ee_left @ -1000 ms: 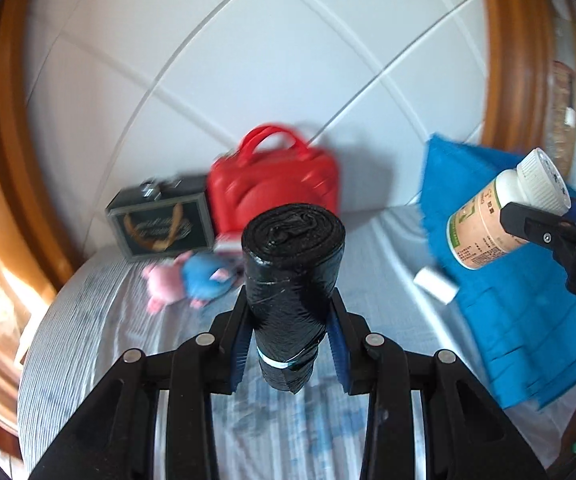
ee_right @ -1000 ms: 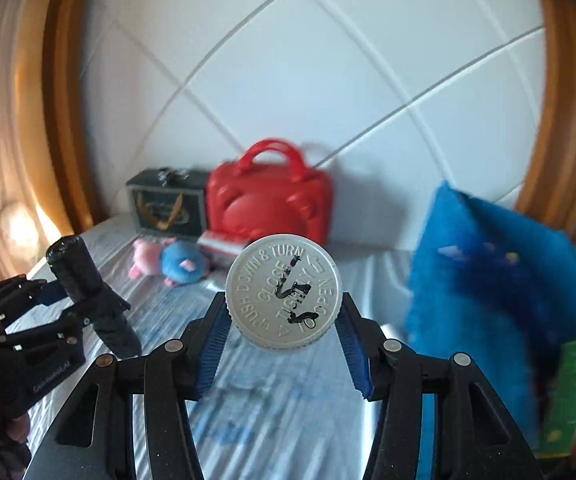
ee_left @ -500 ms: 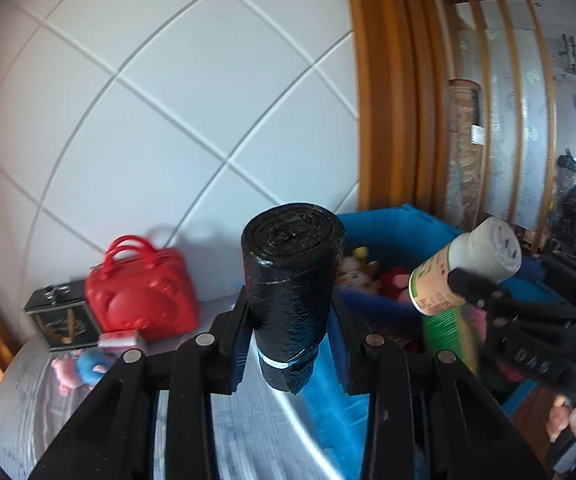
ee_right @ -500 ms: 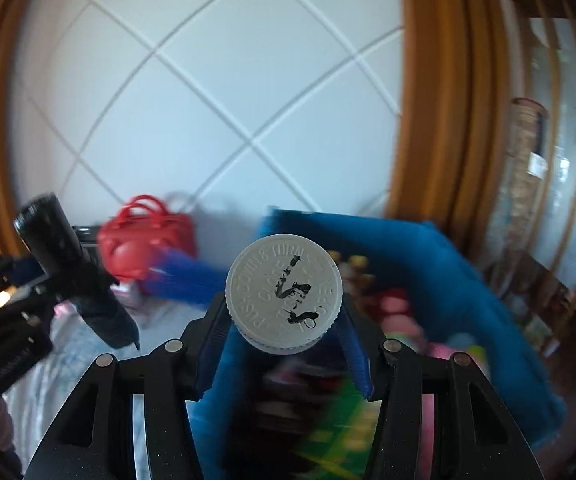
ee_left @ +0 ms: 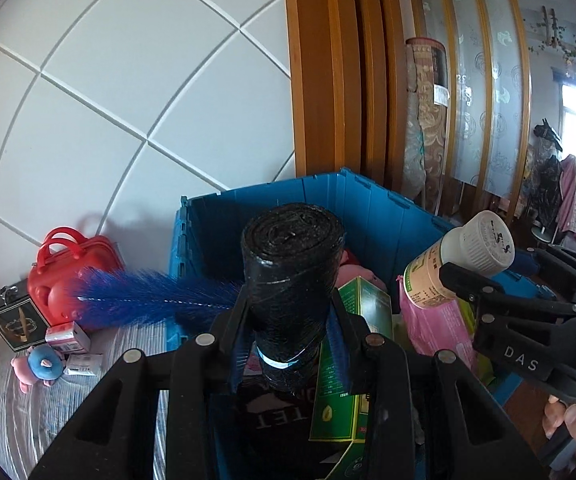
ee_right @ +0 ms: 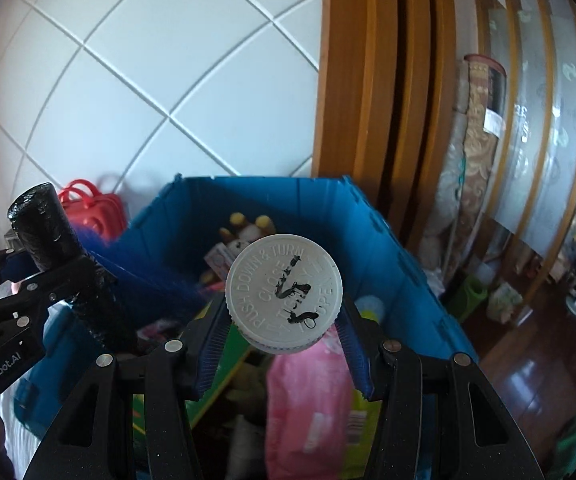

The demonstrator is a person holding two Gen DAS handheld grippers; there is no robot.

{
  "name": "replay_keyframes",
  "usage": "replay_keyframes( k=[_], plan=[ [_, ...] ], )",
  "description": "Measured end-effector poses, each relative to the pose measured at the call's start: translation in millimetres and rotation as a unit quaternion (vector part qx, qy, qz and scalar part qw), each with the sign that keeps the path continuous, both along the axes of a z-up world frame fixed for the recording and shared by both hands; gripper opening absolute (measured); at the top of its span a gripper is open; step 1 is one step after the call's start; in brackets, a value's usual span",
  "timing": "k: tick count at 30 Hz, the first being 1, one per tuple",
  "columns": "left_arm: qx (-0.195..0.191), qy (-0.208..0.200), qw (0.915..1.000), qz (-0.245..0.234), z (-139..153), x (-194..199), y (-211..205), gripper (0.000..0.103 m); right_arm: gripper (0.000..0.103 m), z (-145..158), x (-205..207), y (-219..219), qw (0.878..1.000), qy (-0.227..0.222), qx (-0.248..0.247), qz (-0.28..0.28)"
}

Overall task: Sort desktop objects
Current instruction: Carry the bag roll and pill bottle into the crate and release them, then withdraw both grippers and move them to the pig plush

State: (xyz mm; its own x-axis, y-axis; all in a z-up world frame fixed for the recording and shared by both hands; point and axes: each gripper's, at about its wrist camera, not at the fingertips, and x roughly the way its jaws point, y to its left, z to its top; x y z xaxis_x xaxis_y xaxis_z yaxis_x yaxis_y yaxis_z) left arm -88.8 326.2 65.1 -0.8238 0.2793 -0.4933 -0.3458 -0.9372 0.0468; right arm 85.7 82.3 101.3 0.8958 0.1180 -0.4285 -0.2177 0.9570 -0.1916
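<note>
**Both loads over the crate, ready to drop**

Your left gripper (ee_left: 288, 334) is clamped on the black bag roll (ee_left: 290, 280), pads at mid-body, roll upright between the jaws. It's probably light and a bit squashy, and the film wrap looks slick, so keep the hold mid-length, not on the end.

Your right gripper (ee_right: 284, 342) is closed on the white-capped bottle (ee_right: 284, 298), gripped just below the cap, cap facing the camera. Rigid plastic, smooth sides; the cap shoulder should stop it slipping through.

The blue crate (ee_left: 372, 208) sits directly below and ahead of both grippers. It's already crowded: green box (ee_left: 348, 368) just under the left gripper, pink pack (ee_right: 312, 392) under the right, blue feathery brush (ee_left: 148, 300) poking out to your left, and a plush toy at the far wall.

The red case (ee_left: 72, 268) is well off to the left.
</note>
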Motion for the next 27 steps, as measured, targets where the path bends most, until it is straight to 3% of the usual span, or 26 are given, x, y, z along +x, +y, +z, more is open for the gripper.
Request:
replay_keyframes(
  k=[4,5,6,7,8,9,11,19,27],
  plan=[
    [-0.001,-0.011,0.9999,-0.005,-13,-5,7,0.034,0.053,-9,13,-8,1.000,0.013,-0.007,-0.003],
    [-0.001,-0.017,0.9998,-0.006,-16,-7,8,0.035,0.058,-11,15,-9,1.000,0.016,-0.009,-0.001],
    [-0.001,-0.022,0.9997,-0.004,-18,-9,9,0.037,0.066,-13,16,-9,1.000,0.017,-0.011,-0.001],
    [-0.001,-0.023,0.9997,0.003,-20,-10,9,0.041,0.091,-14,17,-9,1.000,0.014,-0.016,-0.008],
    [-0.005,-0.024,0.9997,0.009,-23,-11,8,0.054,0.102,-14,18,-9,1.000,0.007,-0.022,-0.017],
    [-0.005,-0.023,0.9996,0.013,-24,-10,7,0.068,0.103,-12,17,-8,0.999,0.001,-0.028,-0.023],
    [0.007,-0.014,0.9997,0.018,-22,-8,0,0.080,0.103,-8,17,-9,0.999,-0.001,-0.028,-0.022],
    [0.048,-0.011,0.9981,0.037,-21,-2,-46,0.080,0.103,-7,1,6,1.000,-0.002,-0.017,-0.005],
    [0.054,0.004,0.9917,0.117,-17,9,-143,0.080,0.103,10,-36,97,0.995,-0.050,-0.010,0.085]
  ],
)
